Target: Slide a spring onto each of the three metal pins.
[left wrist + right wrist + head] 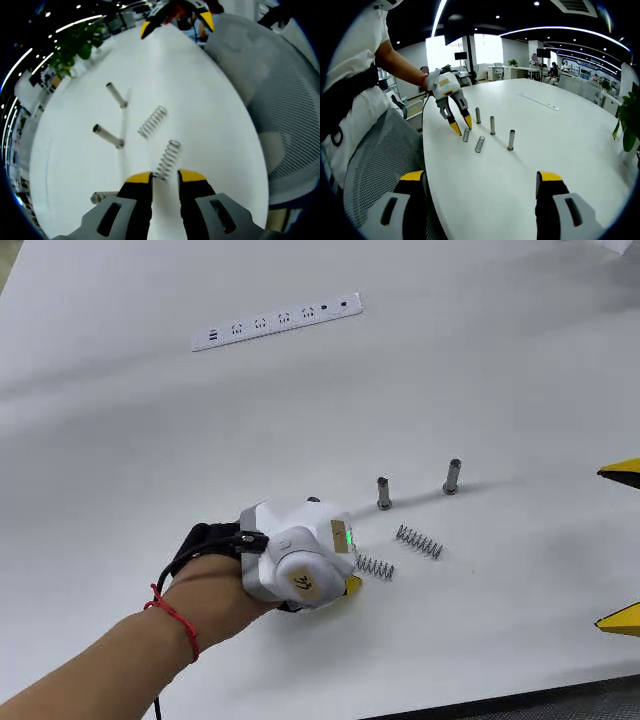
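Observation:
Two bare metal pins (383,492) (452,476) stand upright on the white table (450,370). A third pin (478,115) carries a spring; just its top (313,500) peeks over the left gripper's body. Two loose springs (375,566) (418,541) lie in front of the pins. My left gripper (165,176) is open and low over the table, with the near end of the nearer spring (166,159) between its yellow tips. My right gripper (480,177) is open wide with nothing in it, well back from the pins, its tips at the right edge (600,546).
A white power strip (277,320) lies on the far side of the table. A grey mesh chair (280,100) stands by the table's near edge (520,692). The person's body and arm (365,60) are beside it.

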A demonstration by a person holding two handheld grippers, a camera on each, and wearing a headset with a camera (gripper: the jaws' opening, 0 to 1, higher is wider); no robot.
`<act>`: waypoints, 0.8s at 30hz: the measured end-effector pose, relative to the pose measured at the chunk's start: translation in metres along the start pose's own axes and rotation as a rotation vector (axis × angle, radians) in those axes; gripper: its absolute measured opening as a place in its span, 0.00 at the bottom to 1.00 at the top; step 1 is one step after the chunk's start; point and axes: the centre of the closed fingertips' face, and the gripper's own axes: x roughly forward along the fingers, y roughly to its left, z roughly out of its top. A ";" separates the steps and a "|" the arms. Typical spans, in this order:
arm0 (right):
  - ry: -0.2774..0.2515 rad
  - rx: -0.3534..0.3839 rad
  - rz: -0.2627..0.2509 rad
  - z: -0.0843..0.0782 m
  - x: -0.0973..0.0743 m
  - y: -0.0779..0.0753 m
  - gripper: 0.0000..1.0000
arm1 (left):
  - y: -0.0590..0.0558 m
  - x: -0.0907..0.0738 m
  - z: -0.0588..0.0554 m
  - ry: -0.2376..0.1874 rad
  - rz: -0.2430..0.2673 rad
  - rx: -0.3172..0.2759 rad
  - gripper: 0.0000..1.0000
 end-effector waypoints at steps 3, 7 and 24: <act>-0.003 0.002 -0.004 0.000 0.000 0.000 0.91 | -0.002 0.000 0.000 0.006 -0.008 -0.014 0.18; -0.003 0.005 0.000 -0.002 0.000 0.001 0.91 | -0.005 0.000 0.000 0.012 -0.017 -0.018 0.14; -0.007 0.016 -0.011 -0.003 0.000 0.005 0.89 | -0.007 0.000 -0.002 0.028 -0.021 -0.081 0.11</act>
